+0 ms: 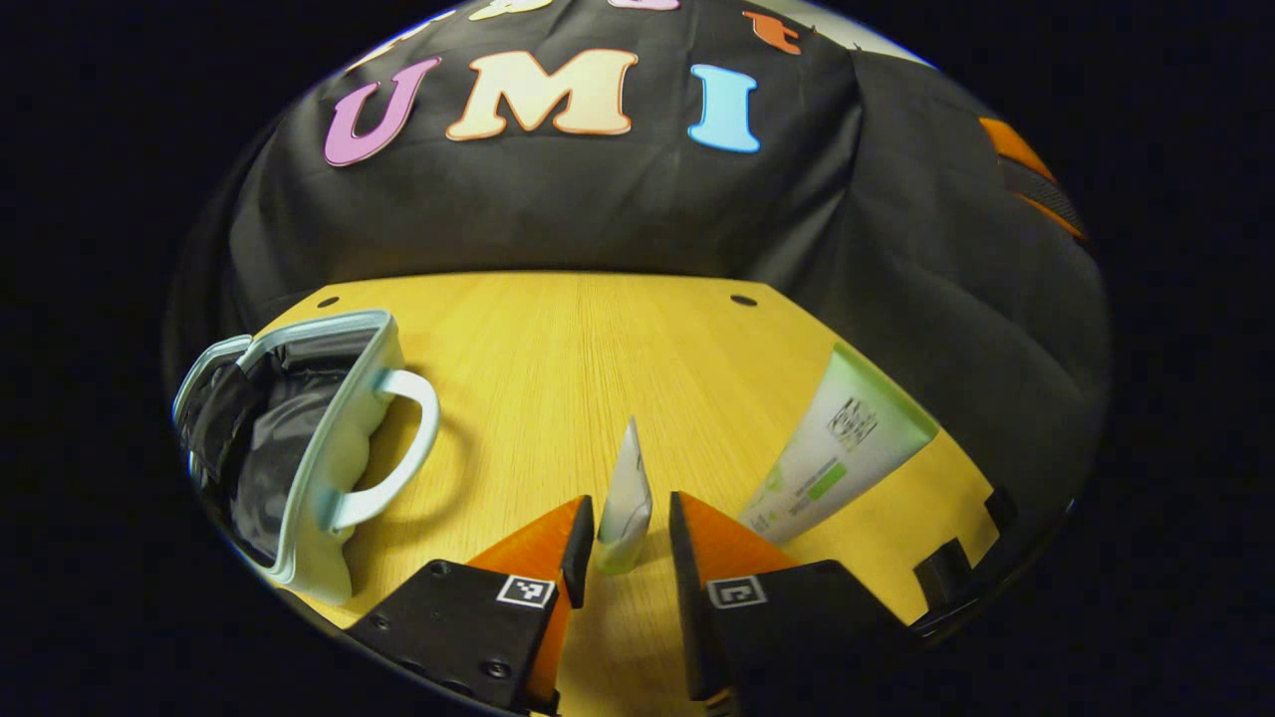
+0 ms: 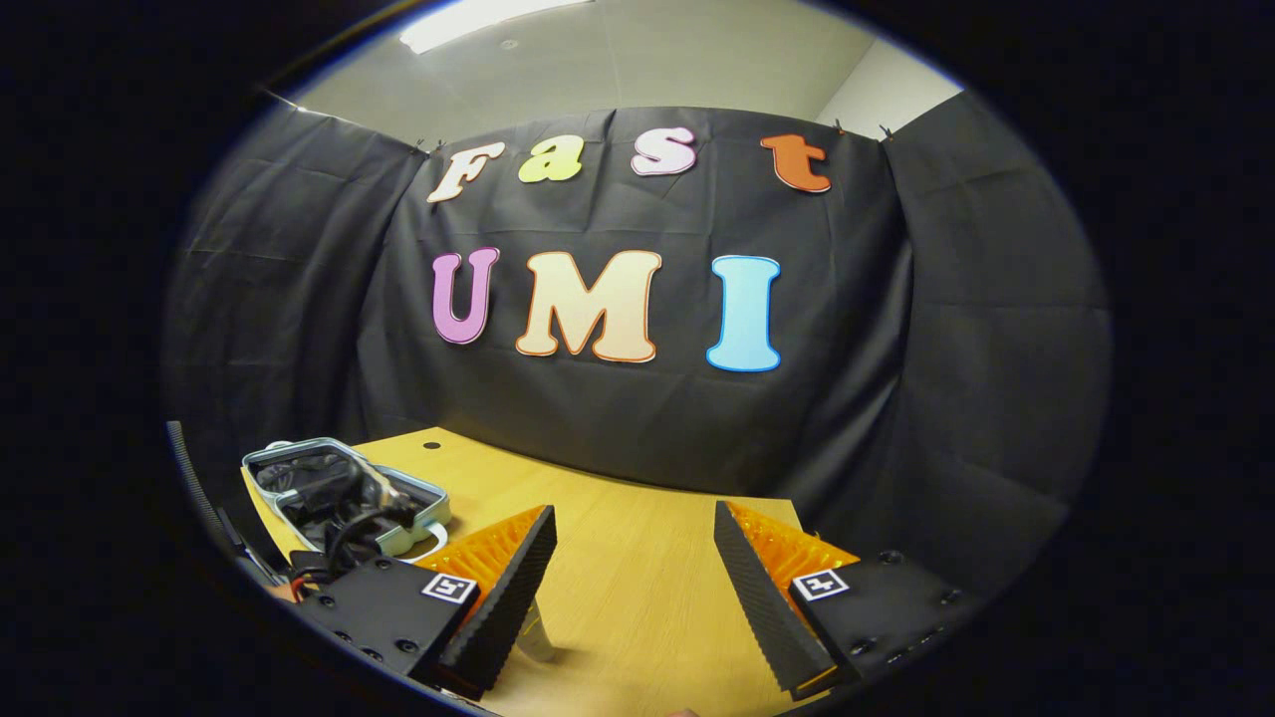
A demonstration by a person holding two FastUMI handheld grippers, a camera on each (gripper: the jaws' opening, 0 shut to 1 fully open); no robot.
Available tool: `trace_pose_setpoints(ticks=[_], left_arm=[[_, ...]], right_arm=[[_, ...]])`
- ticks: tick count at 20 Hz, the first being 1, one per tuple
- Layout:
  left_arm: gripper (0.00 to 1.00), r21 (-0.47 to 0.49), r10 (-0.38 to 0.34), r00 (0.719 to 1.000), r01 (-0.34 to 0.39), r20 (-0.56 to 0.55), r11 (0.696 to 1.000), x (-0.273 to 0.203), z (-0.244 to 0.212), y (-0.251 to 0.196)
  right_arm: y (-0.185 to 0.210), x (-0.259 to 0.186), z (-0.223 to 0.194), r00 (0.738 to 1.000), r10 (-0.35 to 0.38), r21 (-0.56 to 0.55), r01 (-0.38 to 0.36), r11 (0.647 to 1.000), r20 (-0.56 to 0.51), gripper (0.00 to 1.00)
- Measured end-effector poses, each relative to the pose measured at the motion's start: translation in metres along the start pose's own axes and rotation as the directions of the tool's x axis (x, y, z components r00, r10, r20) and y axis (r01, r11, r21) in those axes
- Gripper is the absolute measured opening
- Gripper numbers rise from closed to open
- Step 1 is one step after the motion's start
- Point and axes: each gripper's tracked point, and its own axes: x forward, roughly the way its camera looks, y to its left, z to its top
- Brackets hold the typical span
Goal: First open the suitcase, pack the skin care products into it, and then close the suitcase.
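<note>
**Materials and finishes, placed from the table**

Table: pale wood-grain top, smooth, with a soft sheen.
Suitcase, at the table's left edge: hard, smooth plastic shell and handle, light sheen; dark, crinkled, slightly shiny lining inside the open half.
Small tube, on the table near its front edge: smooth plastic, satin.
Large tube, lying on the table's right part: smooth plastic, matt with printed surface.
Right gripper, above the table: finger faces finely ribbed, matt.
</note>
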Motion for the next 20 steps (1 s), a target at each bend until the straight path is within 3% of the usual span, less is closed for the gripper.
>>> trace_pose_setpoints(ticks=[3,4,6,12,20], left_arm=[[0.32,0.005,0.017,1.0,-0.017,-0.022,1.0,0.001,-0.006,0.005],[0.21,0.004,0.014,1.0,-0.014,-0.024,1.0,0.005,-0.006,0.005],[0.18,-0.012,0.005,0.999,-0.005,-0.037,1.0,-0.002,-0.002,0.003],[0.17,0.004,0.068,0.997,-0.068,0.024,0.998,-0.04,0.04,0.021],[0.17,-0.023,0.134,0.989,-0.132,0.06,0.991,-0.101,0.066,0.048]], right_arm=[[0.012,0.005,-0.012,0.999,0.038,0.004,-0.038,0.999,-0.006,0.99],[0.017,0.006,-0.018,0.999,0.053,0.003,-0.053,0.999,-0.009,0.99],[0.027,0.009,-0.03,0.996,0.086,-0.006,-0.086,0.996,-0.018,0.99],[0.063,0.022,-0.081,0.979,0.183,0.011,-0.183,0.983,-0.087,0.99],[0.092,0.038,-0.168,0.944,0.24,0.025,-0.24,0.97,-0.228,0.99]])
